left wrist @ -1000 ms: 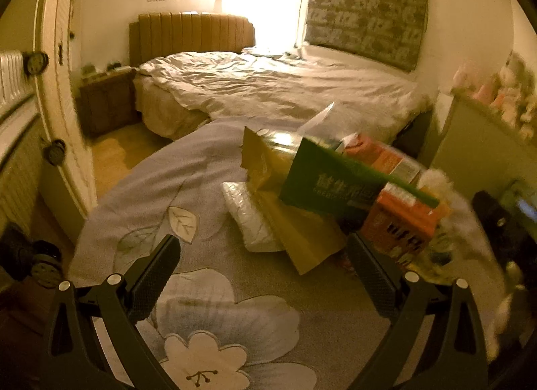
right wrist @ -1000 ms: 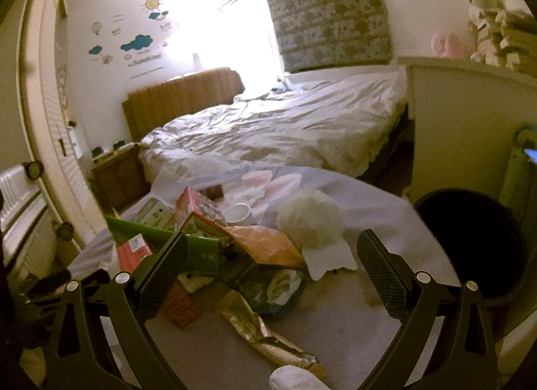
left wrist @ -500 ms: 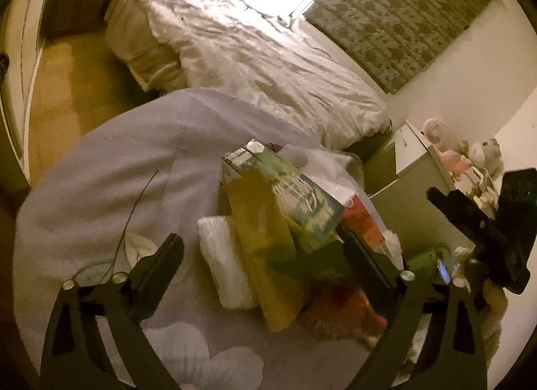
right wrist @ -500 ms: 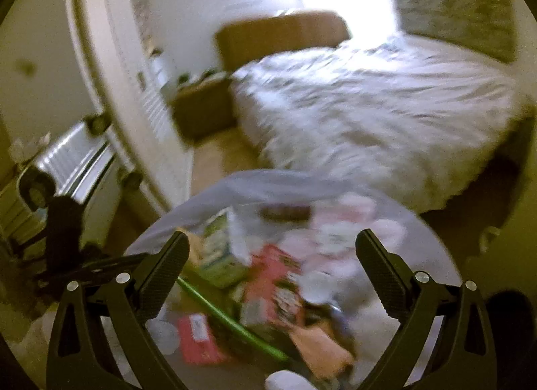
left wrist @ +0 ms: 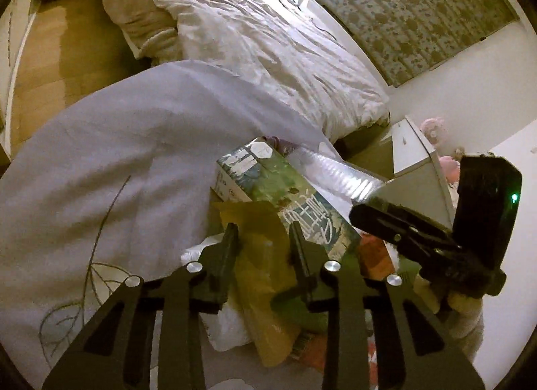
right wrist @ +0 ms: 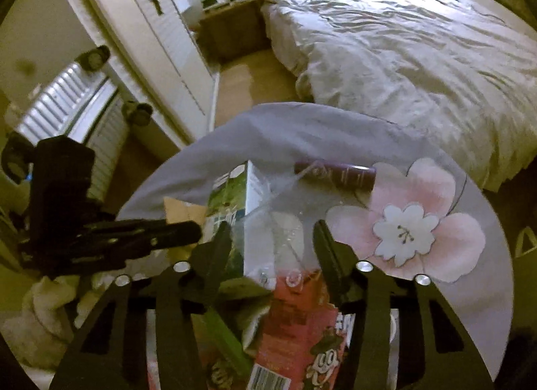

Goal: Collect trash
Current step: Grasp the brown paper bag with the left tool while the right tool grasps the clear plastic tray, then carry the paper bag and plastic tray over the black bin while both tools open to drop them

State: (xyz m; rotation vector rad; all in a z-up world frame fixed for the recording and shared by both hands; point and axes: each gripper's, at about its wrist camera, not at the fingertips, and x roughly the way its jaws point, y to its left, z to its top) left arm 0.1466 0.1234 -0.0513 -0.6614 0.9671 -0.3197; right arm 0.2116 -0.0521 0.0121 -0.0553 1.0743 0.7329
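Both tools (left wrist: 263, 242) (right wrist: 272, 245) closed over trash pile (left wrist: 302, 209).

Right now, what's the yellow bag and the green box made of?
The yellow bag looks like thin matte paper or maybe plastic film: it creases and folds softly. The green box looks like printed cardboard with a slight gloss: flat faces, sharp edges.

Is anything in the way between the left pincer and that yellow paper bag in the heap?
Nothing visible. The left gripper, whose jaws have just been closing, already straddles the yellow paper bag, one finger on each side. The green carton lies right beside it, against the outside of one finger.
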